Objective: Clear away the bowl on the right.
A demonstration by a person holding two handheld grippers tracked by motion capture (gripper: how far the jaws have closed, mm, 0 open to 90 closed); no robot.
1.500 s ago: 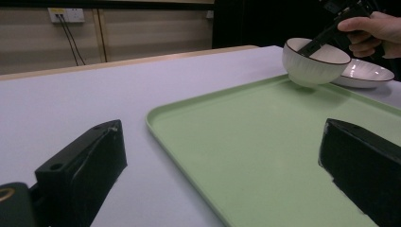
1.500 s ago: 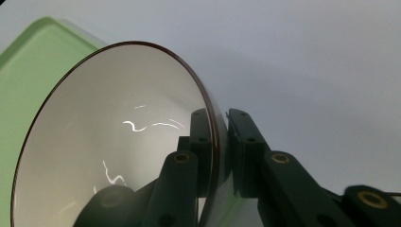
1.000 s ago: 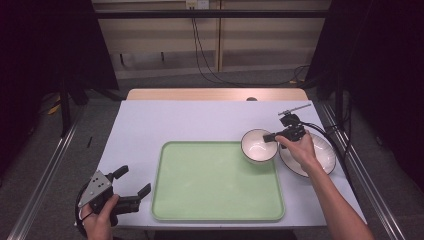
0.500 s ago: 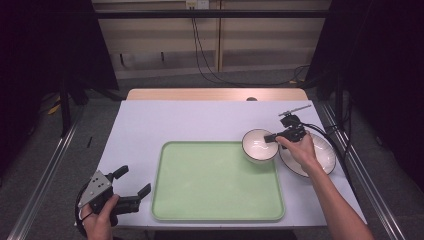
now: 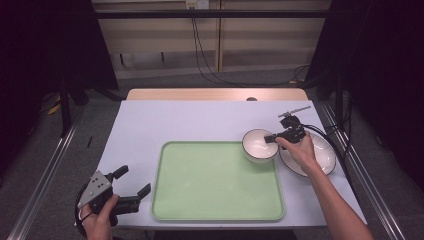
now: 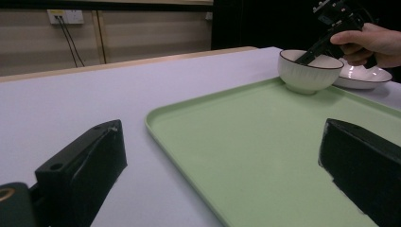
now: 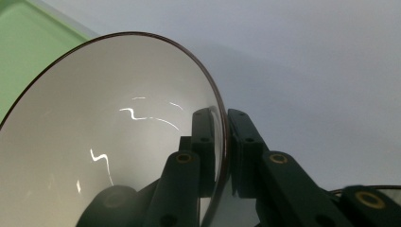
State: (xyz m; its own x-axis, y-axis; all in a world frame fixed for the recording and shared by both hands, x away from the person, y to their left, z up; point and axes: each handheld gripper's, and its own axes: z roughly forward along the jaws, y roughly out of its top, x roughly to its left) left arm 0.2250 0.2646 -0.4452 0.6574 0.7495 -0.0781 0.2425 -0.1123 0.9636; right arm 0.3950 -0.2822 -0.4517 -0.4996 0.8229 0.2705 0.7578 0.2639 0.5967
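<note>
A white bowl [image 5: 257, 146] with a dark rim stands at the far right corner of the green tray [image 5: 215, 185]. My right gripper [image 5: 272, 138] is shut on the bowl's right rim, one jaw inside the wall and one outside. In the right gripper view the rim [image 7: 222, 124] runs between the two pads, with the bowl [image 7: 108, 142] to their left. My left gripper [image 5: 134, 180] rests open near the table's front left corner, pointing at the tray with nothing between its jaws. From the left gripper view [image 6: 221, 127] the bowl [image 6: 307, 75] and the right gripper [image 6: 314, 49] show far off.
A white plate [image 5: 324, 150] lies on the table just right of the bowl, partly under the right hand. The pale table top [image 5: 190, 120] stretches bare behind the tray. Metal rails run along both sides, and cables hang at the back.
</note>
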